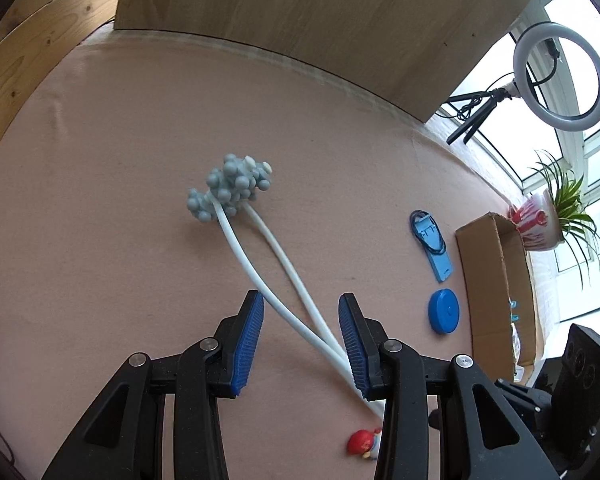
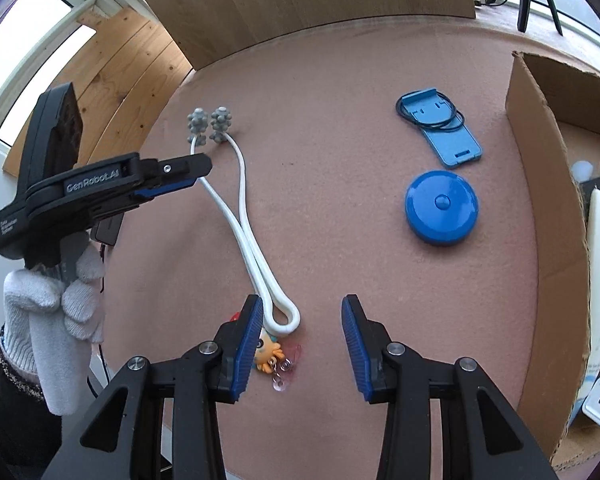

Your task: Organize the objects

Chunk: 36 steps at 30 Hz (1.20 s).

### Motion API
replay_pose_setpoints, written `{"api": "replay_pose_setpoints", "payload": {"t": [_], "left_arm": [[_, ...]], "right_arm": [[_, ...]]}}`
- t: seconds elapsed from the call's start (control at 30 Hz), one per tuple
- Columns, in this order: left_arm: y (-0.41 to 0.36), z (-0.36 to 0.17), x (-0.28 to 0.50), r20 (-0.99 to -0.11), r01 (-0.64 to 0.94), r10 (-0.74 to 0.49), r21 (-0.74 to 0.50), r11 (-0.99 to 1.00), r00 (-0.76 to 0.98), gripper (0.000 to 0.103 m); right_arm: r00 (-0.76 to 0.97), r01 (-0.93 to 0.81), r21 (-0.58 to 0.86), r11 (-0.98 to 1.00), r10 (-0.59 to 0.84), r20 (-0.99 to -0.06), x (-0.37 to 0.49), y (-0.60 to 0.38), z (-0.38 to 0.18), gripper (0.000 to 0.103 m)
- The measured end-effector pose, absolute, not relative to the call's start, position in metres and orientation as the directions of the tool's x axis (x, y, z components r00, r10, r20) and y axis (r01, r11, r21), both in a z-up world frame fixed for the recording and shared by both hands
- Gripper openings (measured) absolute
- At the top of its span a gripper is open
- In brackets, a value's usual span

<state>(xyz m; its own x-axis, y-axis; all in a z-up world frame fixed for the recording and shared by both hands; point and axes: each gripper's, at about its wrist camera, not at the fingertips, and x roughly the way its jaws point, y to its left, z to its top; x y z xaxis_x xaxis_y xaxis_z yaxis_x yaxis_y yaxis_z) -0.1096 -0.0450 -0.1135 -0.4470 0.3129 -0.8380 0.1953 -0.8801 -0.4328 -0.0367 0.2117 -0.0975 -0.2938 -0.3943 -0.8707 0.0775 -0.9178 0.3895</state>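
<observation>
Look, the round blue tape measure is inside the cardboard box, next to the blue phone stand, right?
Not quite. The round blue tape measure lies on the pink table, outside the cardboard box. It is next to the blue phone stand, as you said. The right wrist view shows this.

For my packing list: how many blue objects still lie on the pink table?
2: the flat blue phone stand toward the back and the round blue case nearer, both beside the cardboard box. Others may be hidden.
</observation>
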Motion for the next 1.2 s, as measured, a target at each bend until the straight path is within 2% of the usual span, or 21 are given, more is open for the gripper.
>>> {"api": "replay_pose_setpoints", "payload": {"t": [0.3,0.43,0.63,0.8,1.0,1.2], "left_arm": [[-0.068,-0.118,-0.089,-0.844,0.246,0.298,-0.436,-0.866,-0.446,0.042],[-0.064,-0.122,-0.087,-0.848,0.239,0.307,-0.436,-0.868,-0.432,0.042],[-0.053,-0.123,-0.087,-0.846,0.215,0.327,-0.443,-0.870,-0.420,0.042],[-0.046,-0.121,-0.087,-0.839,0.196,0.344,-0.455,-0.869,-0.421,0.042],[-0.047,-0.118,-0.080,-0.828,0.195,0.354,-0.471,-0.860,-0.435,0.042],[-0.056,-0.112,-0.065,-0.815,0.215,0.352,-0.487,-0.847,-0.460,0.042]], "right_arm": [[-0.271,0.161,0.341,-0.926,-0.374,-0.887,-0.075,0.177,-0.102,0.037],[-0.273,0.156,0.329,-0.931,-0.361,-0.892,-0.082,0.173,-0.105,0.034],[-0.335,0.033,0.313,-0.949,-0.305,-0.892,-0.105,0.214,-0.097,0.034],[-0.380,-0.024,0.242,-0.970,-0.215,-0.900,-0.134,0.242,-0.090,0.034],[-0.367,-0.108,0.288,-0.952,-0.231,-0.901,-0.172,0.264,-0.105,0.034],[-0.359,-0.151,0.249,-0.957,-0.181,-0.915,-0.214,0.275,-0.115,0.034]]}}
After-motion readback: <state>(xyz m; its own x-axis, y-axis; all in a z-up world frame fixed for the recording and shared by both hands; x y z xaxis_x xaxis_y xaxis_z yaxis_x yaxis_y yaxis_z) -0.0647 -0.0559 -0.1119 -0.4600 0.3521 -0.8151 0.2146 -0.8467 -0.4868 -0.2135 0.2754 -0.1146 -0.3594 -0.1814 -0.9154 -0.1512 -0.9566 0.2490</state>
